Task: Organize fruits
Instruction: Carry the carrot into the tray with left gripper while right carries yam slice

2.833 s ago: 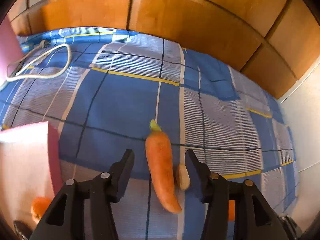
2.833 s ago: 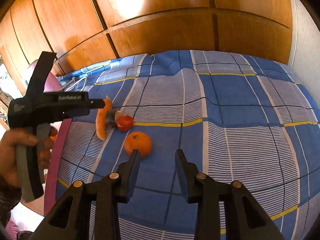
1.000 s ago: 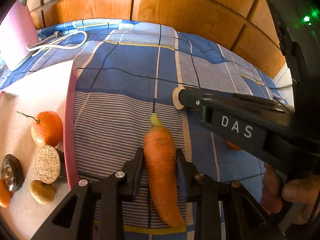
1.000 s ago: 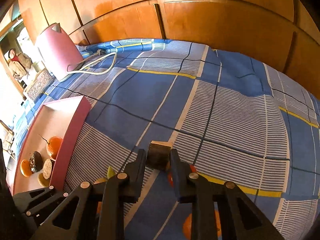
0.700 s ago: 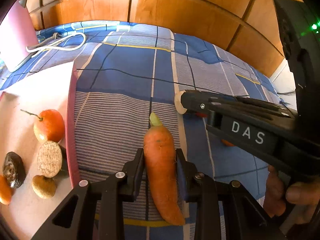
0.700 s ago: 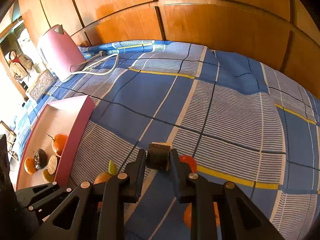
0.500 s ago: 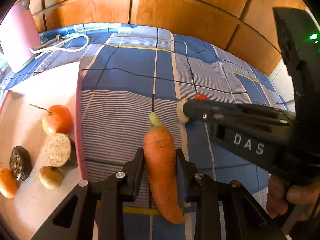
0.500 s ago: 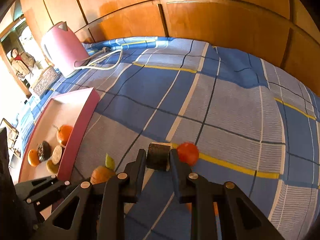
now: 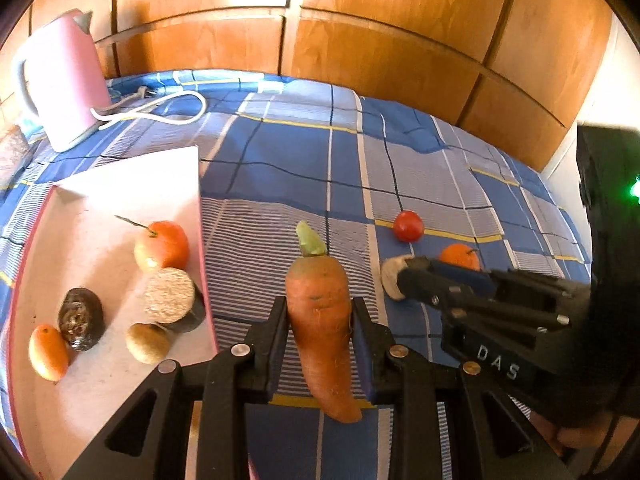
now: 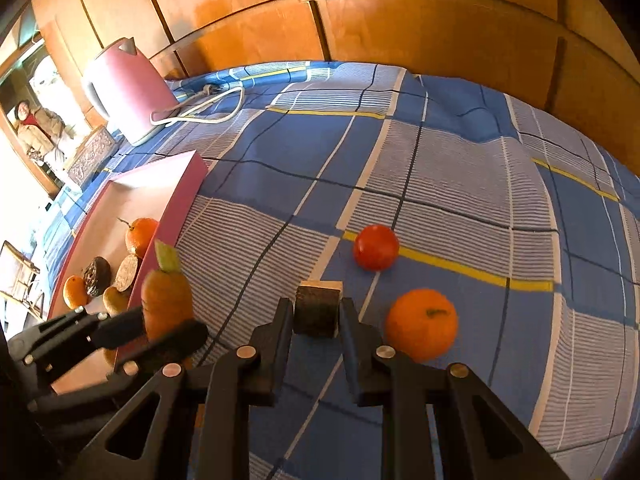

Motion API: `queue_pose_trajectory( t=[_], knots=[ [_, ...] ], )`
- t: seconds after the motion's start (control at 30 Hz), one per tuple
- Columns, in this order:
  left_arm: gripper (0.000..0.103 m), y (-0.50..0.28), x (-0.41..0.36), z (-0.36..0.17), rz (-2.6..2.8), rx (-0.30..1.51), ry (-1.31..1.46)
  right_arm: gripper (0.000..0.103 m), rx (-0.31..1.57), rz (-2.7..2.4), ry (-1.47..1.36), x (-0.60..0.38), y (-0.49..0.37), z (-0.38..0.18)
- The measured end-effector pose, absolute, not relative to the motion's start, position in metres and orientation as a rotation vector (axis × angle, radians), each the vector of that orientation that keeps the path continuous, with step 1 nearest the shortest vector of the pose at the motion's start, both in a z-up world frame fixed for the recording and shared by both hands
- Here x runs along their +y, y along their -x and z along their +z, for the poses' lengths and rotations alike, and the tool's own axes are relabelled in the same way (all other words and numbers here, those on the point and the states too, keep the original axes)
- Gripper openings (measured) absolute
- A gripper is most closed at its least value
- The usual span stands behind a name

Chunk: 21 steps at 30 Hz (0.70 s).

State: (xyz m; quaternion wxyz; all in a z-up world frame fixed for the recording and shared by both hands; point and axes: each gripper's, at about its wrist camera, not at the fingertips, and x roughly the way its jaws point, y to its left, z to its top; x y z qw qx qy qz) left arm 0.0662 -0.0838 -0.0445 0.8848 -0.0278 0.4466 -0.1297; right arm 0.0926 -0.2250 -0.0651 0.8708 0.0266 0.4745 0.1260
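- While both grippers hang over the blue checked cloth (image 10: 460,184), the pink tray (image 9: 120,184) is the landmark: it lies to the left of both, with several fruits already in it.
- The left gripper (image 9: 320,320) is clamped on a carrot (image 9: 320,320), which stands between the fingers with its green stub pointing away from the camera and its tip hanging below the grip.
- The carrot's long axis runs roughly along the tray's near wall, just beside it, so a short sideways carry should put it over the tray floor.
- The right gripper (image 10: 316,316) is closed on a short dark cylinder with a pale cut face (image 10: 318,308); what it is I cannot tell for sure.
- It sits farther from the tray than the carrot, so the left hand is the nearer one and should probably unload first.
- A red tomato (image 10: 376,247) and an orange (image 10: 422,324) lie on the cloth, well apart from the tray, beyond the right gripper.
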Motion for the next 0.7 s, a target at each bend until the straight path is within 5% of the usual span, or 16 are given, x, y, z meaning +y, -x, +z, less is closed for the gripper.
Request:
queue_pose_trajectory(
  t=[0.7],
  knots=[
    [0.031, -0.039, -0.009, -0.002, -0.152, 0.792, 0.125, 0.023, 0.964, 0.258, -0.035, -0.210, -0.058, -0.067]
  ],
)
